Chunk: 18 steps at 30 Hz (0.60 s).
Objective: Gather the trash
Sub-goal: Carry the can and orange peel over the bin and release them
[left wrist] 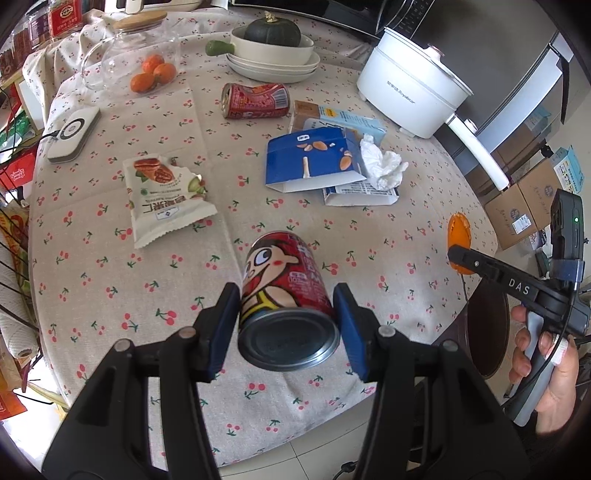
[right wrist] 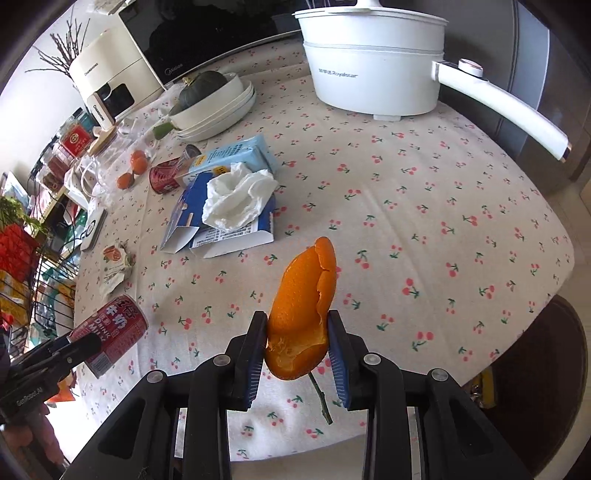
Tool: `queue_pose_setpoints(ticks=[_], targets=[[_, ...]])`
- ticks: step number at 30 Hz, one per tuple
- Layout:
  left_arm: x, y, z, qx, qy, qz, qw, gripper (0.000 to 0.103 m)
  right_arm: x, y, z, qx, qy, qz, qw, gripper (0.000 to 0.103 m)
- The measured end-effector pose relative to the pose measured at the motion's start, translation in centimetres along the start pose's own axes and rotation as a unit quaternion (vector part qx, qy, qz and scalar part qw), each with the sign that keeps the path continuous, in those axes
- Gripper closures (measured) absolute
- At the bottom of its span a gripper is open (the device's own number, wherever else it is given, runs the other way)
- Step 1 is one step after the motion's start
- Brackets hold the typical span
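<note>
Between left claw pads, can, seemingly gripped

Beige tablecloth with red cherry print, red cartoon can, orange peel, white pot, blue box, white tissue, dark green squash, blue pads

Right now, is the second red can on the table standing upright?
No. The red can lies on its side near the stacked plates.

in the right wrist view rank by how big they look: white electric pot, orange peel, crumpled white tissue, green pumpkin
1. white electric pot
2. orange peel, though nearness to the camera inflates it
3. crumpled white tissue
4. green pumpkin
</note>
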<state>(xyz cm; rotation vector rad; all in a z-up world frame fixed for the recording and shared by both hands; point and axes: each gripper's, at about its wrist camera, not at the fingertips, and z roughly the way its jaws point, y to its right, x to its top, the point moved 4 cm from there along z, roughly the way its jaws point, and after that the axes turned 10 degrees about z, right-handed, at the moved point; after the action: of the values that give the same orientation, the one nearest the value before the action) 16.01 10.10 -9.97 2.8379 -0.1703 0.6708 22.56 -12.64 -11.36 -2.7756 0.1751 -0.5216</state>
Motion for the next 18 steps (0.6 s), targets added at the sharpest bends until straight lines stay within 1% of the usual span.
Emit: queue_pose_setpoints(ticks=[5, 10, 18], targets=[[0.3, 2.3, 1.1, -0.002, -0.007, 0.022, 0.9997, 0.049, 0.0, 3.0, -2.1, -0.013, 0.012, 0.012, 1.000, 0.070], [0.6, 4.2, 1.9, -0.009, -0.008, 0.030, 0.9995, 0.049, -0.1, 6.7, -4.4, -0.022, 0.024, 0.028, 0.999, 0.070], [1.4, 8.8, 2.6, -0.041, 0.000, 0.051, 0.9979, 0.049, -1.3, 13.3, -7.5, -0.043, 0.034, 0.061, 0.997, 0.070]])
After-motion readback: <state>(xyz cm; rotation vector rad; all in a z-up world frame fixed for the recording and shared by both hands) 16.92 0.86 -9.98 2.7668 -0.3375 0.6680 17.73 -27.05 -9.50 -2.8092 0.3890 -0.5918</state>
